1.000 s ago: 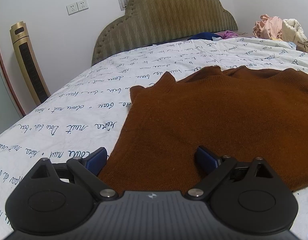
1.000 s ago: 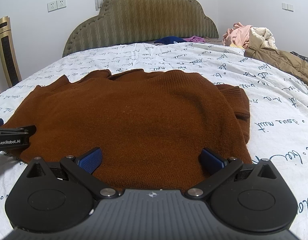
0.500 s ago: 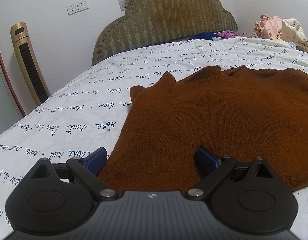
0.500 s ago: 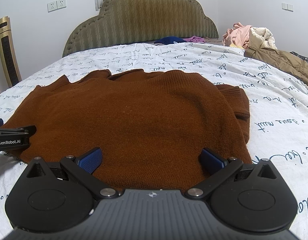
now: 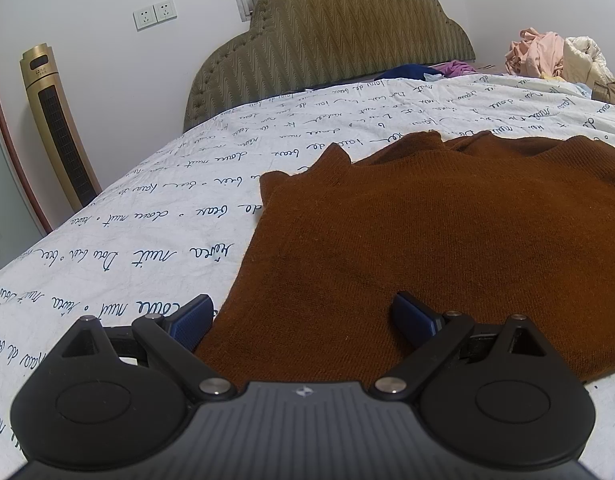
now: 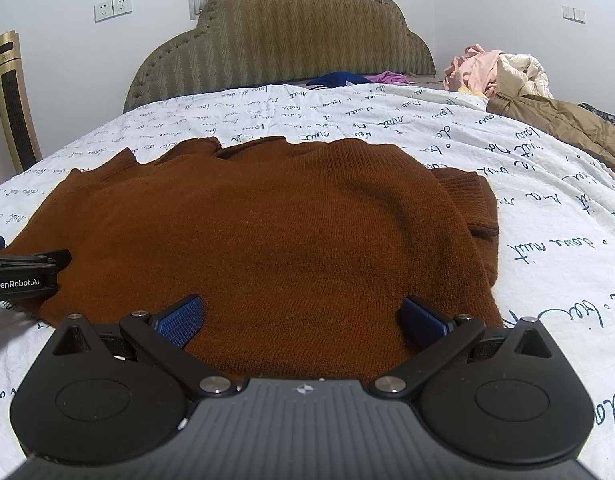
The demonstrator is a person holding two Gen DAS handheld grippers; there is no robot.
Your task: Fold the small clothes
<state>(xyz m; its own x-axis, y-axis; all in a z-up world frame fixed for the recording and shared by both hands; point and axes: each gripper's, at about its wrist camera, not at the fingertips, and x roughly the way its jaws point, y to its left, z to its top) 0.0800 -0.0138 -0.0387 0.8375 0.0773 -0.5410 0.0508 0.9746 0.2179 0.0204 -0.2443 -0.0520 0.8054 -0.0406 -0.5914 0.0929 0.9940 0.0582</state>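
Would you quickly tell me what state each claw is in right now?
Left claw: open, holding nothing, at the near left edge of the brown sweater.
Right claw: open, holding nothing, at its near hem.

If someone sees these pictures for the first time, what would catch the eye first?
First, the rust-brown knitted sweater, spread flat on the white bedsheet printed with blue handwriting. Next, the two open grippers at its near hem: the left gripper at the sweater's left corner, the right gripper nearer its right side. Behind stands the olive scalloped headboard.
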